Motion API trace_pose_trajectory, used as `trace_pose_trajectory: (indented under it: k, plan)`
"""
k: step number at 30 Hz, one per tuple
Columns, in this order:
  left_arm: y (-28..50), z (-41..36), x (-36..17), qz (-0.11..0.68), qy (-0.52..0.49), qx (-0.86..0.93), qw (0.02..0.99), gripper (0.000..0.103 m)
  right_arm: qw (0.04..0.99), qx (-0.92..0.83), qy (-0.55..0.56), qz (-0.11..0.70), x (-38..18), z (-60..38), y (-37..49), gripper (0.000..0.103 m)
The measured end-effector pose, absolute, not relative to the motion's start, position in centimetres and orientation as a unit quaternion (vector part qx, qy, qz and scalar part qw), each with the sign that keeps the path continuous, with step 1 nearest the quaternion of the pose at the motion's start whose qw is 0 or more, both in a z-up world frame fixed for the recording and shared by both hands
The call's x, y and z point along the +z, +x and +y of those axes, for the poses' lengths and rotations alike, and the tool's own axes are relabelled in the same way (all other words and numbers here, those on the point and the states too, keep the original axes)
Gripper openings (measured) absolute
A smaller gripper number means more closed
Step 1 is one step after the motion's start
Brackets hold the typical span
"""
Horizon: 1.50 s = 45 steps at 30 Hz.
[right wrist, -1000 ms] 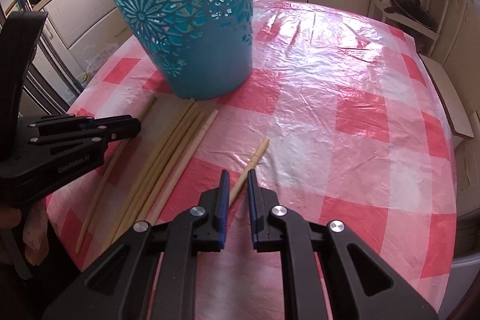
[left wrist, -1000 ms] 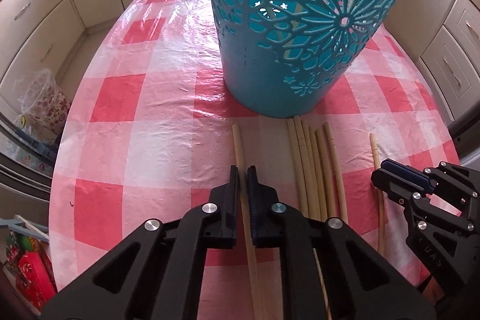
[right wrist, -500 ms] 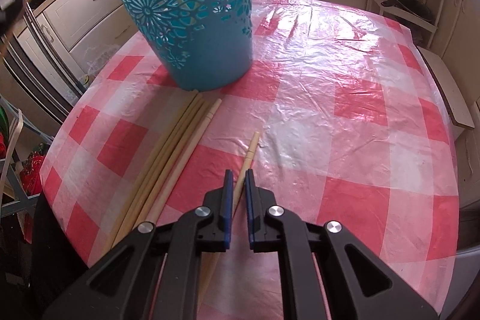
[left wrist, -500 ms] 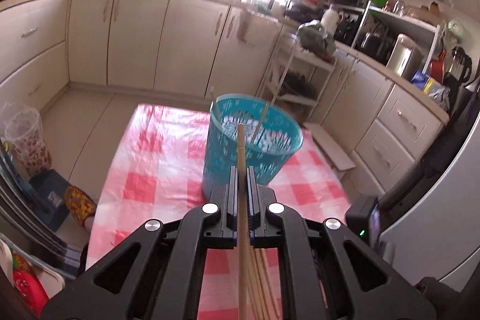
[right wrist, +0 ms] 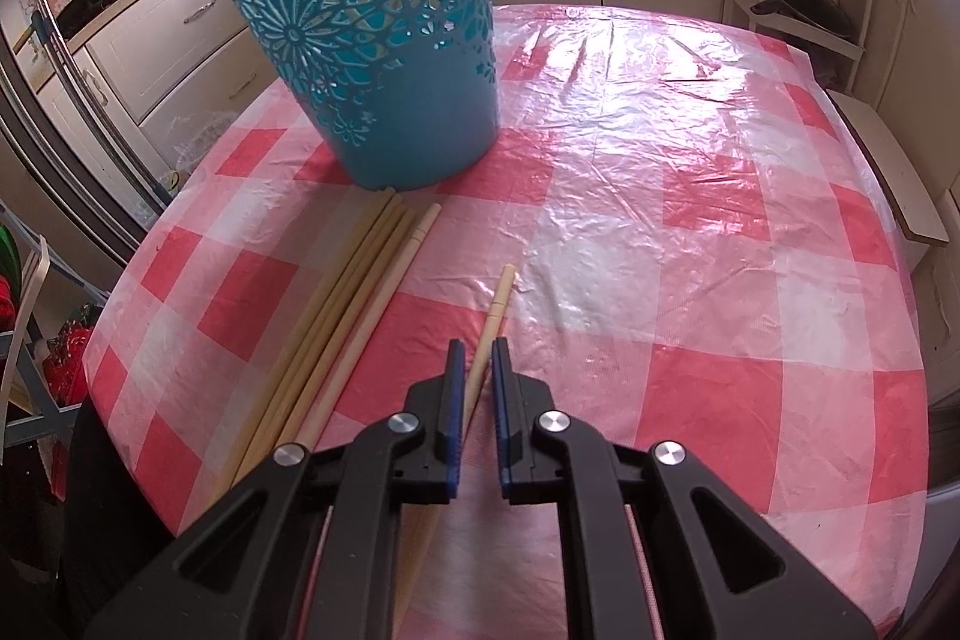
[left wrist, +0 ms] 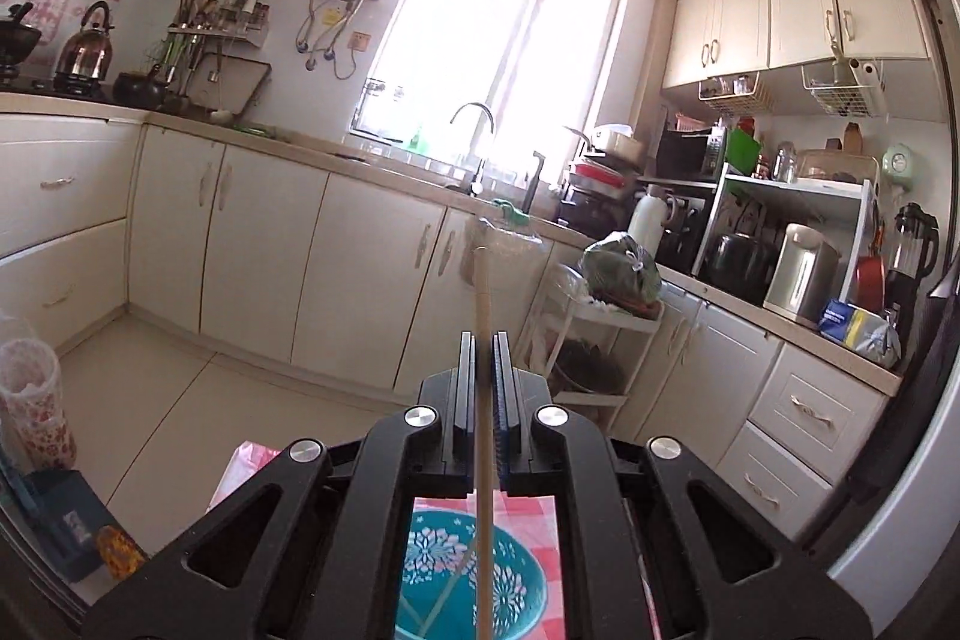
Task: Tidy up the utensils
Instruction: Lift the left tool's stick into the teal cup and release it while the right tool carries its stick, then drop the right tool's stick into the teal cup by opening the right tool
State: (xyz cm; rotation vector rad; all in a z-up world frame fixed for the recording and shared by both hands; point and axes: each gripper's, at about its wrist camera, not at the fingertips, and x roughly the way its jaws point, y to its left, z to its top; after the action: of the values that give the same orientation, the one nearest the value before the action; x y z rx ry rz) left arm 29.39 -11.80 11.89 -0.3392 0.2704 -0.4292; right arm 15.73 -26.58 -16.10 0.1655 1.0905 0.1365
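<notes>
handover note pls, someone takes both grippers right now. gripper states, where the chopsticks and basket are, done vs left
Left gripper: shut on one chopstick, held above the teal basket, not yet dropped in.
Right gripper: low over the checked tablecloth, jaws nearly shut around a lone chopstick that lies on the cloth; a firm grip is not clear.
A bundle of chopsticks lies beside it, tips at the basket's base.
Done: some sticks already show inside the basket.
Left: drop the held one, then the lone one and the bundle.
</notes>
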Motion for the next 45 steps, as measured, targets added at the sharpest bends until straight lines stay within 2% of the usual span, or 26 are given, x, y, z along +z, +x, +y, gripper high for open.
trace_pose_trajectory:
  k: [5, 10, 18, 19, 20, 21, 22, 23, 28, 32, 36, 45]
  plan:
    - [33.0, -13.0, 9.1, 0.132, -0.178, -0.178, 0.959, 0.005, 0.854, 0.068, 0.082, 0.509, -16.2, -26.4, 15.4, 0.015]
    - [34.9, -14.1, 4.8, 0.174, -0.163, -0.163, 0.957, 0.005, 0.856, 0.071, 0.071, 0.507, -16.1, -25.8, 15.5, 0.021]
    - [33.4, -15.2, -0.4, 0.242, -0.095, -0.151, 0.954, 0.008, 0.855, 0.077, 0.075, 0.508, -16.1, -25.9, 15.6, 0.02]
    - [32.9, -14.9, -0.4, 0.243, -0.09, -0.149, 0.954, 0.015, 0.856, 0.075, 0.07, 0.507, -16.1, -25.8, 15.6, 0.019]
    - [32.3, -14.5, -0.3, 0.24, -0.086, -0.144, 0.956, 0.032, 0.857, 0.073, 0.065, 0.505, -16.1, -25.8, 15.6, 0.018]
    - [31.6, -14.0, 0.0, 0.233, -0.086, -0.137, 0.959, 0.041, 0.859, 0.071, 0.059, 0.503, -16.1, -25.7, 15.5, 0.016]
    - [30.7, -13.3, 0.3, 0.225, -0.087, -0.127, 0.962, 0.057, 0.861, 0.066, 0.052, 0.502, -16.1, -25.6, 15.4, 0.012]
    - [30.0, -12.6, 0.7, 0.219, -0.089, -0.12, 0.964, 0.064, 0.862, 0.063, 0.047, 0.501, -16.1, -25.6, 15.4, 0.009]
    - [26.6, -9.3, 1.5, 0.215, -0.091, -0.103, 0.967, 0.079, 0.86, 0.061, 0.053, 0.504, -16.0, -25.9, 15.4, 0.006]
    - [24.7, -6.3, 0.4, 0.236, -0.107, -0.089, 0.962, 0.085, 0.853, 0.098, 0.158, 0.488, -14.8, -28.2, 14.3, 0.006]
    - [23.4, -3.9, -1.8, 0.273, -0.118, -0.078, 0.952, 0.086, 0.864, 0.133, 0.22, 0.433, -10.4, -29.7, 13.7, 0.006]
    - [21.3, -1.0, -5.0, 0.317, -0.139, -0.061, 0.936, 0.086, 0.906, 0.196, 0.251, 0.278, 2.4, -30.1, 18.6, 0.004]
